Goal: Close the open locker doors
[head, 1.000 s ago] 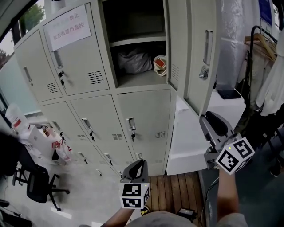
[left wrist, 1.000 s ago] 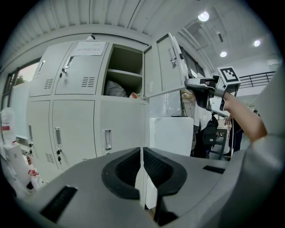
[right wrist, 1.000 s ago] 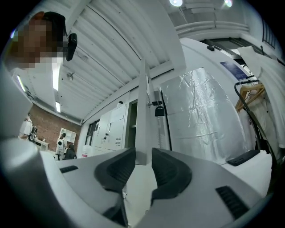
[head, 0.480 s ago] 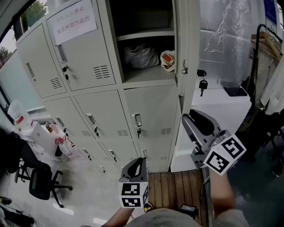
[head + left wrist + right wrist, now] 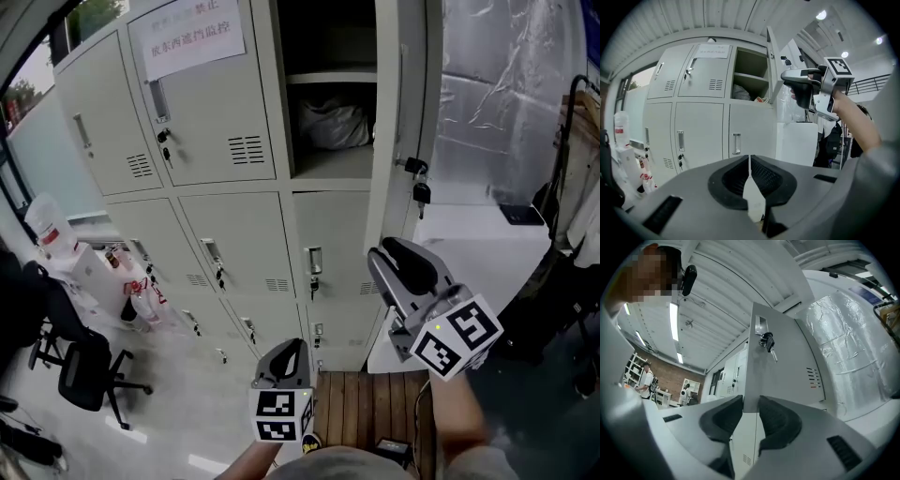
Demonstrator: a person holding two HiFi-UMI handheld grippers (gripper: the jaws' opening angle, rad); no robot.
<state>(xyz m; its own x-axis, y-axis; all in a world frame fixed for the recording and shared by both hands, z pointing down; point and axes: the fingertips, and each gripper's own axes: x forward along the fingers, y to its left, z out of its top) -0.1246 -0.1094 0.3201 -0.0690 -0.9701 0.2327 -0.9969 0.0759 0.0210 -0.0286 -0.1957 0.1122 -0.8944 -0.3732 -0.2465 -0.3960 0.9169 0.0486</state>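
Note:
A bank of grey lockers (image 5: 234,216) has one top door (image 5: 403,112) hanging partly open, keys (image 5: 418,187) dangling from its lock. Inside that compartment a grey bag (image 5: 333,127) lies on the shelf. My right gripper (image 5: 389,258) is raised at the door's bottom corner, on its outer side. In the right gripper view, its jaws (image 5: 751,404) stand a narrow gap apart, with the door (image 5: 787,362) just beyond them and nothing clamped. My left gripper (image 5: 292,349) hangs low in front of the bottom lockers, shut and empty (image 5: 749,161).
A paper sign (image 5: 187,37) is taped to the neighbouring top door. A white cabinet (image 5: 487,253) and a plastic sheet (image 5: 497,103) stand right of the lockers. A black office chair (image 5: 84,380) and bags (image 5: 141,300) are at the left. Wooden boards (image 5: 366,412) lie underfoot.
The open door has swung leftward toward its frame, and my right gripper has followed it left. The left gripper has stayed put.

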